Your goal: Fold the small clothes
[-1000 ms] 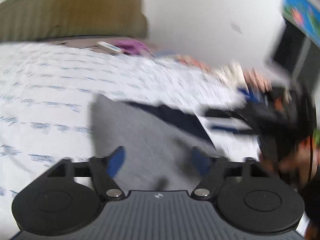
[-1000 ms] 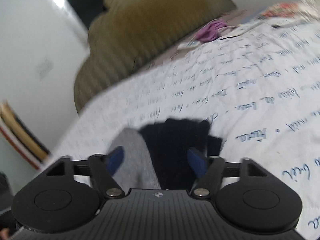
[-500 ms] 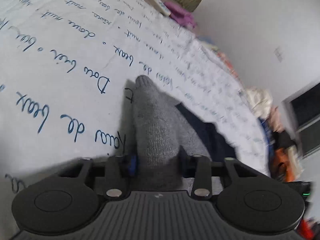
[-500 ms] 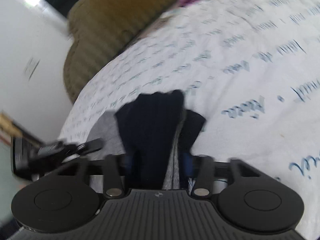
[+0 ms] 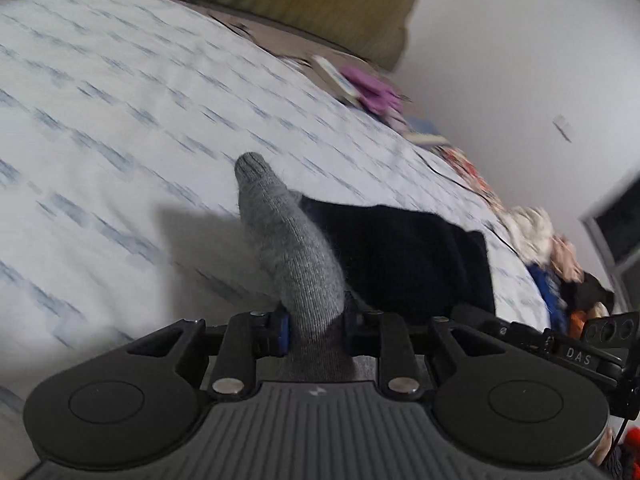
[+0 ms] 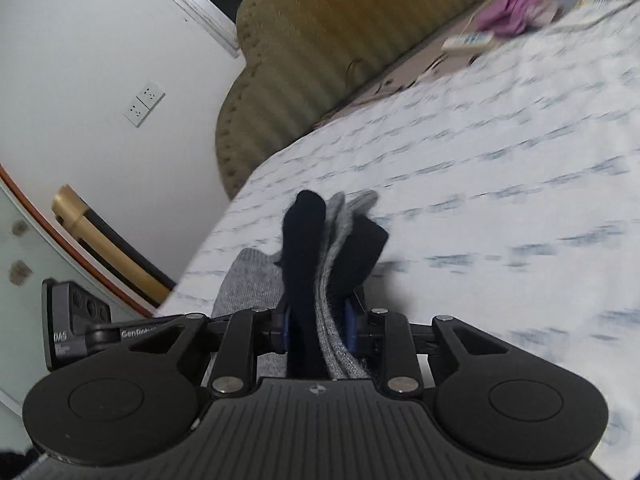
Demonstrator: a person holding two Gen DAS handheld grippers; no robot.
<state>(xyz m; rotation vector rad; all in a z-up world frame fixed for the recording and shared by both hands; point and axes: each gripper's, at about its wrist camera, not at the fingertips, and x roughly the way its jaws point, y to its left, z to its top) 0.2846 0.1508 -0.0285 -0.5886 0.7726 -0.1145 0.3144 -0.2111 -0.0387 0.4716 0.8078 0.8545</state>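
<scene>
Grippers both just closed on the garment over the bed sheet (image 5: pixel 120 128). I see left gripper (image 5: pixel 316 320) pinching grey sock (image 5: pixel 288 232), pointing 11 o'clock; right gripper (image 6: pixel 318 326) clamps navy-and-grey fabric bunch (image 6: pixel 320 248), pointing 12 o'clock. Purple cloth (image 6: pixel 508 14) at 1 o'clock.

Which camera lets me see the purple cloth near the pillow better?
The right wrist view. There the purple cloth lies in clearer sight at the head of the bed, beside a white remote. The left wrist view shows it too, but more blurred and flattened, next to the same remote.
</scene>
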